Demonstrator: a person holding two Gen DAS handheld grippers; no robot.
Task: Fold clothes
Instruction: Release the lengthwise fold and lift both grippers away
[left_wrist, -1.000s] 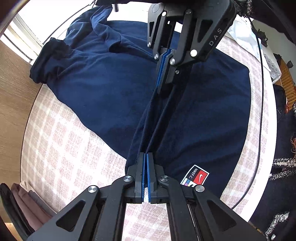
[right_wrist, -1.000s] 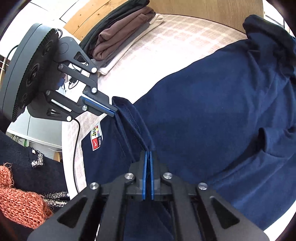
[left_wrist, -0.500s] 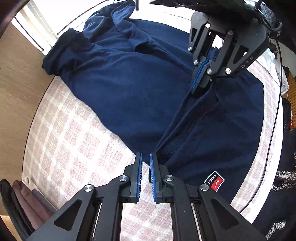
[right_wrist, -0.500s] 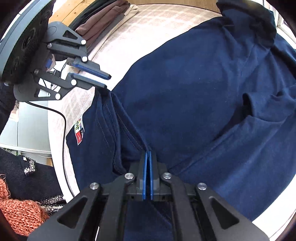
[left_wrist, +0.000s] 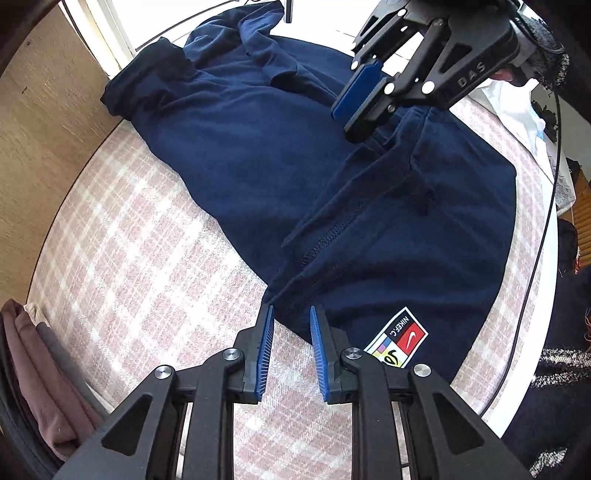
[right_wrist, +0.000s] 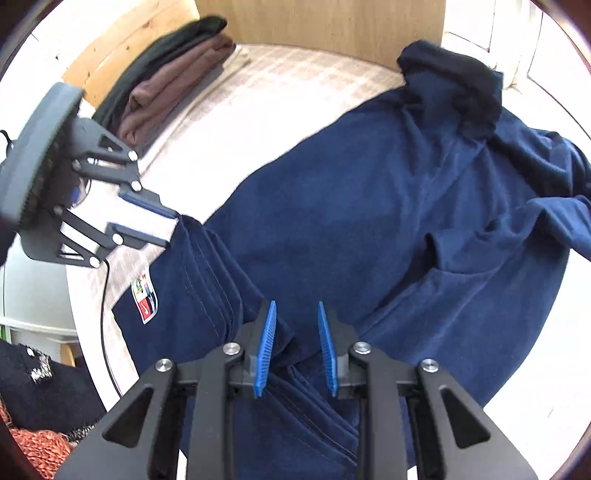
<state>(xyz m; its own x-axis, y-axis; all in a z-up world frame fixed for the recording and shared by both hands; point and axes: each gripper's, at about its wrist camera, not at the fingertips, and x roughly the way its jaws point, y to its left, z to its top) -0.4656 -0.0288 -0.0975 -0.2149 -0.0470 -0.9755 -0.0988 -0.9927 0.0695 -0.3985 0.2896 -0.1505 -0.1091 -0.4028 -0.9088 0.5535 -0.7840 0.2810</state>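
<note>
The navy shirt (left_wrist: 369, 206) has just been let go: both the left tongs (left_wrist: 291, 325) and right tongs (right_wrist: 295, 321), a second ago pinching its folded edge, now stand spread. That edge lies folded over beside the shirt's badge (left_wrist: 400, 341) on the checked bed (left_wrist: 140, 251), so this fold looks laid.
</note>
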